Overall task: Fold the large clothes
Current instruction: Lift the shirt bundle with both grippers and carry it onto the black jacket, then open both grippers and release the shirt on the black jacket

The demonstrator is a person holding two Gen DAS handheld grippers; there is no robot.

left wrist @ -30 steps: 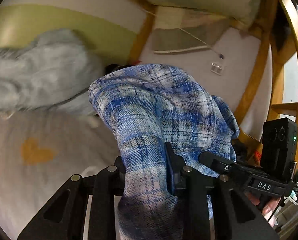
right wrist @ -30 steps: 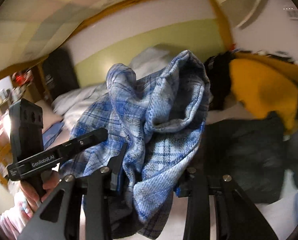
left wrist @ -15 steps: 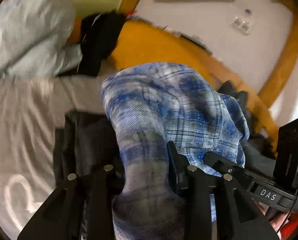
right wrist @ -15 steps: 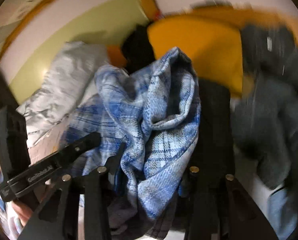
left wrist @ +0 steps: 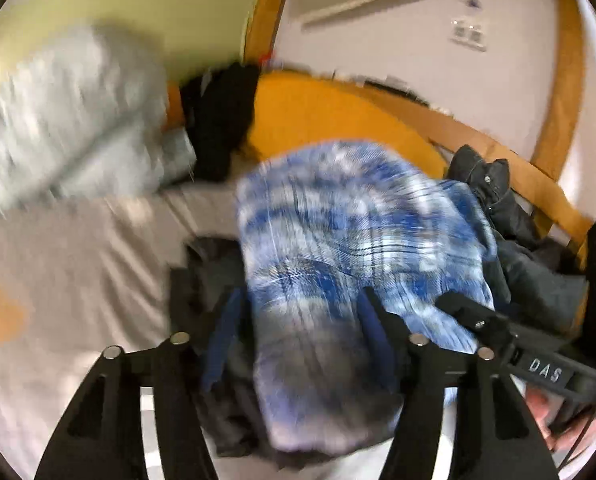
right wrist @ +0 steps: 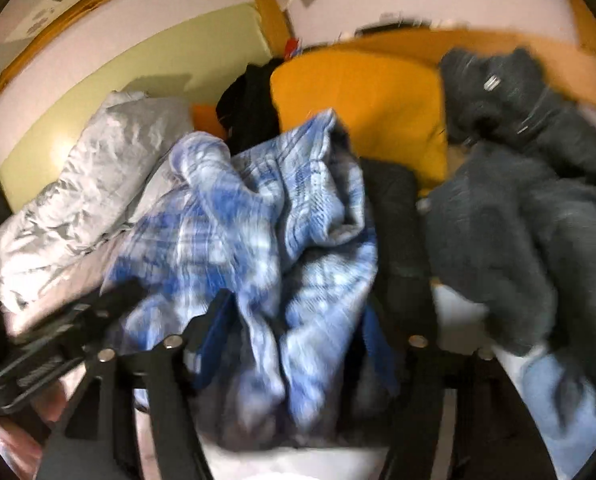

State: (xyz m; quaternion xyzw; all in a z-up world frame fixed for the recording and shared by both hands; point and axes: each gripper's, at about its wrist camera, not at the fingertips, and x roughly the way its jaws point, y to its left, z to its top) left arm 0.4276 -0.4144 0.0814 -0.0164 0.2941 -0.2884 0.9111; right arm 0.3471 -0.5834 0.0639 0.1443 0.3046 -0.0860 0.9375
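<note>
The plaid shirt (left wrist: pixel 349 240) has apparently come down over dark clothes (right wrist: pixel 509 216).

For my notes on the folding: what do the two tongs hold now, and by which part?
Both the left tongs and right tongs grip the bunched blue-and-white plaid flannel shirt; blur and bunching hide which part.

We're looking into a bedroom at home: a grey bedsheet (left wrist: pixel 82 264) is stretching across a mattress, a crumpled pale duvet (right wrist: pixel 78 196) is bunching up against a green-and-white wall (left wrist: pixel 146 20), and an orange wooden bed frame (left wrist: pixel 493 148) is curving around the far side. Clothes are lying everywhere on the bed, with dark jeans (right wrist: pixel 529 184), a black garment (left wrist: pixel 222 120) and an orange cushion (right wrist: pixel 361 108) crowding the corner
</note>
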